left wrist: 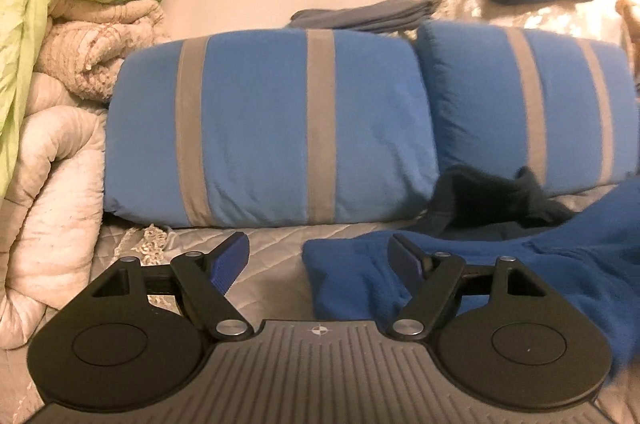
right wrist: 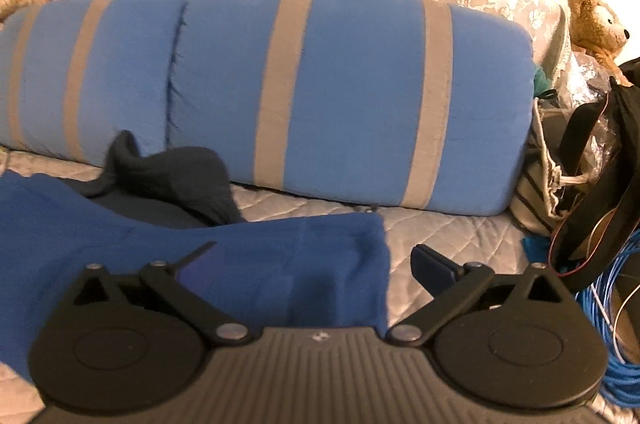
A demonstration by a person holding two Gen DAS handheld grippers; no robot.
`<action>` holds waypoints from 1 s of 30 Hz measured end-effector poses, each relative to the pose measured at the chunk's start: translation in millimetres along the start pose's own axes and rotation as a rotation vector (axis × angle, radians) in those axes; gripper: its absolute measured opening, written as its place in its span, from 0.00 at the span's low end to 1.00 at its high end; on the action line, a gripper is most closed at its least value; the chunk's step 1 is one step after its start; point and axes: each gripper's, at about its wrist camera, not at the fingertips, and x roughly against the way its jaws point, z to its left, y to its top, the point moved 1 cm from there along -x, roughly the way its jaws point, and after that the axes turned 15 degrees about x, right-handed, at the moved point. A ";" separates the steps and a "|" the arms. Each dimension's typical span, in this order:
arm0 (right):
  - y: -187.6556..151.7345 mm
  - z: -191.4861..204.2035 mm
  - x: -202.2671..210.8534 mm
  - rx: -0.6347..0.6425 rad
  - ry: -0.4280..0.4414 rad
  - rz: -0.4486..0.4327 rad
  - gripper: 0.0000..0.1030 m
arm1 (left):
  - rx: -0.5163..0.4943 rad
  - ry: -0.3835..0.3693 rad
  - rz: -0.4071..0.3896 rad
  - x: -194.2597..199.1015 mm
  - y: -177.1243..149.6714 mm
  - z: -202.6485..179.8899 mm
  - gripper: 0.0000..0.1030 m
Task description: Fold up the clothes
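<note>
Blue fleece garment (right wrist: 280, 264) soft, light, floppy; pinch hem edge between right fingers (right wrist: 430, 264). Both grippers' fingers spread, empty.

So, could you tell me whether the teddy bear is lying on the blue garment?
No, the teddy bear sits far right, well behind the blue garment.

Bedroom: pillows (left wrist: 268, 128), quilted bedspread (right wrist: 448, 236).
</note>
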 end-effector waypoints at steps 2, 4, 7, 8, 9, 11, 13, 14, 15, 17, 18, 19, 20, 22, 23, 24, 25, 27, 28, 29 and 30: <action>-2.7 5.8 9.4 0.017 0.011 -0.009 1.00 | 0.017 -0.040 0.014 9.0 -5.3 0.6 0.74; -8.9 12.1 18.2 0.031 0.016 -0.009 1.00 | 0.049 -0.076 0.023 17.6 -9.4 2.9 0.74; -19.4 20.5 36.5 0.024 0.054 -0.014 1.00 | 0.069 -0.113 0.025 31.7 -16.2 4.6 0.74; -23.0 23.2 42.7 0.020 0.068 -0.016 1.00 | 0.067 -0.124 0.034 36.3 -18.6 5.3 0.74; -27.2 24.8 48.8 0.001 0.097 -0.009 1.00 | 0.065 -0.136 0.046 40.8 -21.0 6.2 0.74; -36.0 27.2 60.8 -0.049 0.166 0.009 1.00 | 0.139 -0.165 0.079 49.7 -23.0 15.9 0.74; -44.9 29.5 72.9 -0.099 0.235 0.027 1.00 | 0.236 -0.193 0.111 58.7 -24.5 28.6 0.74; -50.5 29.7 78.4 -0.142 0.276 0.040 1.00 | 0.301 -0.206 0.131 62.5 -25.7 36.6 0.74; -56.6 29.1 81.8 -0.194 0.319 0.057 1.00 | 0.382 -0.222 0.164 63.5 -28.6 45.1 0.74; -71.9 25.4 81.6 -0.350 0.413 0.113 1.00 | 0.553 -0.253 0.238 63.9 -35.3 62.3 0.74; -79.6 22.9 78.8 -0.430 0.454 0.141 1.00 | 0.647 -0.269 0.284 61.9 -41.3 70.7 0.74; -89.1 19.6 73.2 -0.533 0.503 0.171 1.00 | 0.740 -0.284 0.328 58.4 -48.6 78.4 0.74; -97.7 16.1 66.6 -0.633 0.547 0.190 1.00 | 0.803 -0.291 0.359 53.9 -54.5 81.6 0.74; -114.1 9.1 53.7 -0.834 0.617 0.208 1.00 | 0.911 -0.302 0.412 44.3 -65.4 85.3 0.74; -120.9 6.5 48.8 -0.914 0.629 0.210 1.00 | 0.965 -0.307 0.439 39.6 -70.8 87.2 0.74; -126.4 5.2 45.5 -0.976 0.625 0.212 1.00 | 1.019 -0.312 0.466 34.8 -76.2 89.1 0.74; -130.8 4.0 43.1 -1.028 0.608 0.212 1.00 | 1.073 -0.317 0.493 30.0 -81.6 91.0 0.74; -137.8 1.7 39.2 -1.119 0.566 0.206 1.00 | 1.213 -0.339 0.503 23.5 -95.4 93.4 0.74; -140.4 0.9 37.9 -1.158 0.545 0.199 1.00 | 1.294 -0.348 0.505 20.1 -103.4 93.8 0.74; -142.0 0.4 36.5 -1.191 0.530 0.189 1.00 | 1.349 -0.337 0.511 15.9 -110.1 93.4 0.74; -143.2 -0.1 35.1 -1.223 0.518 0.178 1.00 | 1.396 -0.321 0.518 11.4 -116.3 92.7 0.74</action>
